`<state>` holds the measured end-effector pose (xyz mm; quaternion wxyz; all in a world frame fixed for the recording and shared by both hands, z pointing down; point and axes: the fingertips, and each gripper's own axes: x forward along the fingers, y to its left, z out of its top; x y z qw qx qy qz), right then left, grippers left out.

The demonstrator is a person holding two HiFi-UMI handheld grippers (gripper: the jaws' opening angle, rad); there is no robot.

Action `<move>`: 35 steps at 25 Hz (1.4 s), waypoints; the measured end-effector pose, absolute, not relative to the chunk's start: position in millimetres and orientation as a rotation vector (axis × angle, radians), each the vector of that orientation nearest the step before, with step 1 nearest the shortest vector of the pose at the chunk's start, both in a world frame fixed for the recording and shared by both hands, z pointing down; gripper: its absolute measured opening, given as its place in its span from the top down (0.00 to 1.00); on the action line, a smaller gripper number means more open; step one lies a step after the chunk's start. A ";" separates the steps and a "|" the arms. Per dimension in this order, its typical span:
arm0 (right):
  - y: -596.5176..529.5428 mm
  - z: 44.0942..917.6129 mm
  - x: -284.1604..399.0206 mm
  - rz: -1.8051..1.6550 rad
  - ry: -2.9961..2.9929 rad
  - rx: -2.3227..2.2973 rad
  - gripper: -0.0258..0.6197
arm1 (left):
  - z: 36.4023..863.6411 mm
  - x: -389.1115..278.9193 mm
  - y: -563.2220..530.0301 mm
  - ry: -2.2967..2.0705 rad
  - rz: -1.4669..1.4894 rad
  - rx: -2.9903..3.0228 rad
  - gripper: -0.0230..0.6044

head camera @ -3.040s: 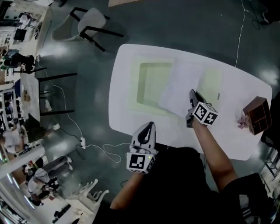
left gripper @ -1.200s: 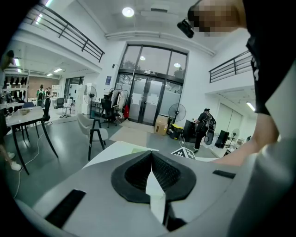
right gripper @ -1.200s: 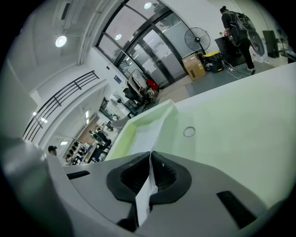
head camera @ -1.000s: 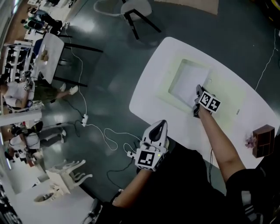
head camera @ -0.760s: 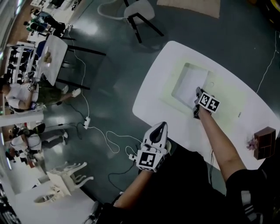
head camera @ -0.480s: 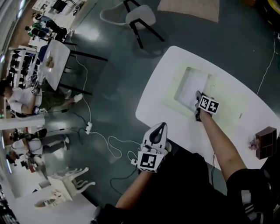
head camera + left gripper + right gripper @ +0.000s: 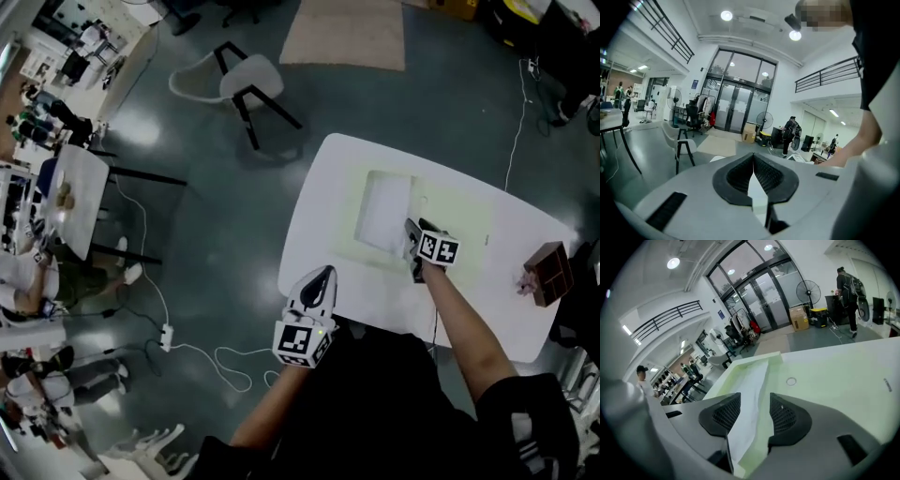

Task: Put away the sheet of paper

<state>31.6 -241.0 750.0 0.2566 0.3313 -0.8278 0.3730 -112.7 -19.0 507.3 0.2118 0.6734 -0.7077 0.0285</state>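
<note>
Since the frame half a second back, the right gripper (image 7: 410, 236) has lifted slightly at the near edge of the sheet of paper (image 7: 382, 212), and its jaws have just been opening. They now stand wide apart. In the right gripper view the sheet of paper (image 7: 751, 390) runs away between the two black pads (image 7: 725, 414), and neither pad presses on it. The sheet lies flat inside the recess of the pale green tray (image 7: 349, 217), which sits on the white table (image 7: 314, 216) just right of the head view's centre. In the right gripper view the tray's green wall (image 7: 764, 425) shows just beside the paper's right edge.

The left gripper (image 7: 322, 276) hangs at the table's near edge, lower centre of the head view, well apart from the tray. Its own view shows its jaws together at the tips, with nothing between them.

A brown wooden box (image 7: 547, 272) stands at the table's right end. A chair (image 7: 249, 82) stands on the dark floor, upper left of the table.
</note>
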 end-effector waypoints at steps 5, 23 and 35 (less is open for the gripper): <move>-218.9 715.6 53.7 0.947 -2.239 0.973 0.71 | 507.2 -145.2 -26.9 -1.895 0.034 1.950 0.96; -145.8 551.2 90.3 0.805 -2.440 1.248 0.71 | 470.9 -152.8 -53.0 -1.737 -0.063 2.302 0.96; -110.0 488.2 92.1 0.904 -2.453 1.339 0.71 | 447.9 -143.4 -47.2 -1.687 -0.091 2.358 0.96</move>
